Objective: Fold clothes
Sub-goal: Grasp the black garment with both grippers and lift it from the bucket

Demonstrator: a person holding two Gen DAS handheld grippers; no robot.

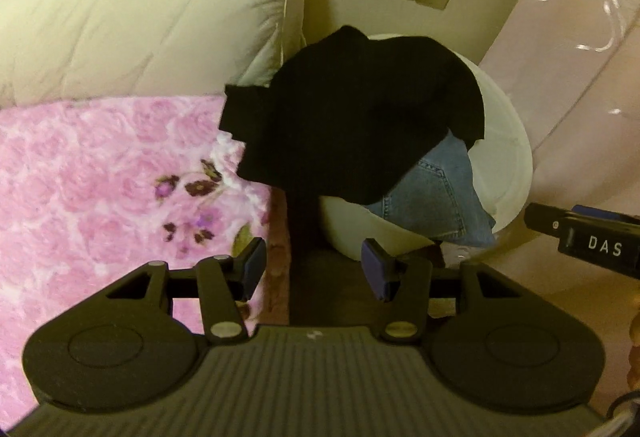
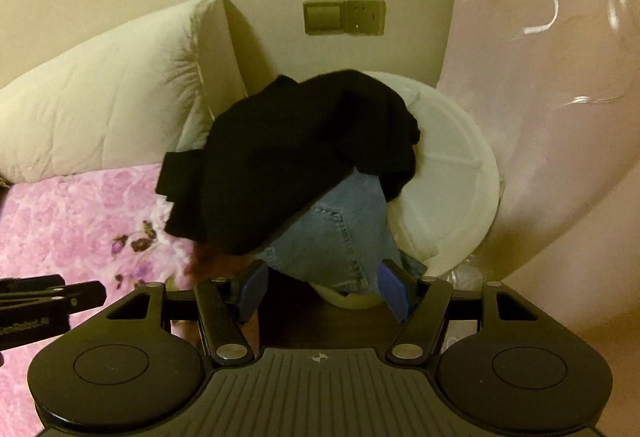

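I am holding my left tongs point(image 1: 314, 269) released, jaws standing wide apart and gripping nothing, with a dangling black sleeve point(image 1: 302, 233) hanging between them but touching neither pad as far as I can tell. My right tongs point(image 2: 320, 287) are likewise released, jaws spread and empty, the hem of the jeans point(image 2: 332, 241) sitting just ahead of them. Ahead of both tongs, a black top point(image 2: 288, 153) is lying draped over the jeans, and both garments are spilling out of a white basket point(image 2: 452, 173) tipped on its side. To the left of the tongs, a pink floral blanket point(image 1: 100, 177) is covering the bed, with a white pillow point(image 1: 152, 21) leaning behind it; to the right, a pale pink curtain point(image 2: 560, 117) is hanging beside the basket. By my judgement, I am only starting: nothing is folded yet, and I am reaching for the first garment. Next I am likely needing to close on the black top and carry it left onto the blanket, spreading it flat.
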